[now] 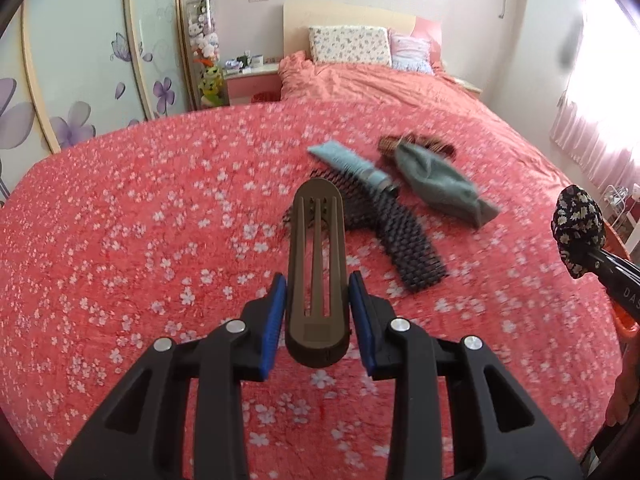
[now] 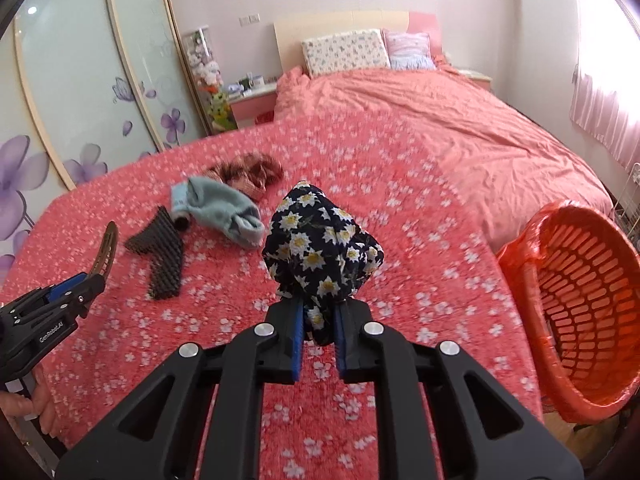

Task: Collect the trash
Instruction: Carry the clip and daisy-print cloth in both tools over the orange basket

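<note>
— While both my hands are full, how far along would you say I am?

— Early, I'd judge. Your left gripper (image 1: 318, 312) has its fingers clamped on a brown hair clip (image 1: 316, 276), lifted off the bed (image 1: 140, 200). Your right gripper (image 2: 318, 334) has its fingers squeezed together on a dark floral cloth bundle (image 2: 320, 250), also in the air.

— And the orange basket (image 2: 576, 320)?

— It sits tilted at the bed's right edge, near my right fingers. I see nothing inside it from here.

— What is left?

— Both held pieces are not yet dropped in. On the bed lie a dark mesh strip (image 2: 160, 258), a blue tube (image 1: 352, 164), a grey-green sock (image 2: 224, 210) and a brown plaid piece (image 2: 248, 174), close together, well apart from the basket.
</note>
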The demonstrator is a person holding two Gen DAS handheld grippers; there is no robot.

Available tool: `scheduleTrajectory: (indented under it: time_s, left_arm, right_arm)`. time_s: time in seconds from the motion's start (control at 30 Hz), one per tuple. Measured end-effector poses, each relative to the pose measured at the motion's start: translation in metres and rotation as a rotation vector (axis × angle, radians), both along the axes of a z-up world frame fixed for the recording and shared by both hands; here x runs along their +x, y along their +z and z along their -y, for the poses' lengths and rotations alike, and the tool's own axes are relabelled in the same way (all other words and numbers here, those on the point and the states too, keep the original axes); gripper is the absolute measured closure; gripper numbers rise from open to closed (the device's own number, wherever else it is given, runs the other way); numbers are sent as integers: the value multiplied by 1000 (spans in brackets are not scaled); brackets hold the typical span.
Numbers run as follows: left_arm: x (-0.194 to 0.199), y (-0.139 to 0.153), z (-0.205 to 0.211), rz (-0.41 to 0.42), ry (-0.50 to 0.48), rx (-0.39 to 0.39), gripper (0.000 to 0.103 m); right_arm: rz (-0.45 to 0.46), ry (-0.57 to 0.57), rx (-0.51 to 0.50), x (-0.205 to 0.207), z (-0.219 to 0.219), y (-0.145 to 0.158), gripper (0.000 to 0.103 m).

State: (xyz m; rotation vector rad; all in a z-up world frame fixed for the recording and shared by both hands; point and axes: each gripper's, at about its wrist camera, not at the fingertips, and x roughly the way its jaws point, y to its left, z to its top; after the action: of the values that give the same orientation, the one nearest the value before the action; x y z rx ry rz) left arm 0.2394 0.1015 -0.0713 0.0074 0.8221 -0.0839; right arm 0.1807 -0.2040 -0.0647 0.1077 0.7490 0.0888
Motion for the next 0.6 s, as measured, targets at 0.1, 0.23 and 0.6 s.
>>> scheduleTrajectory:
  time_s: [0.1, 0.23, 0.6]
  left_arm:
    - [-7, 14, 8, 26, -19, -8, 71]
    - [-13, 33, 21, 48, -50, -33, 71]
    - [-31, 70, 84, 88, -181, -95, 71]
  right_arm:
    - [39, -7, 10, -10, 5, 14, 91]
    - [84, -25, 18, -20, 21, 31, 91]
    - [174, -115, 31, -52, 78, 52, 91]
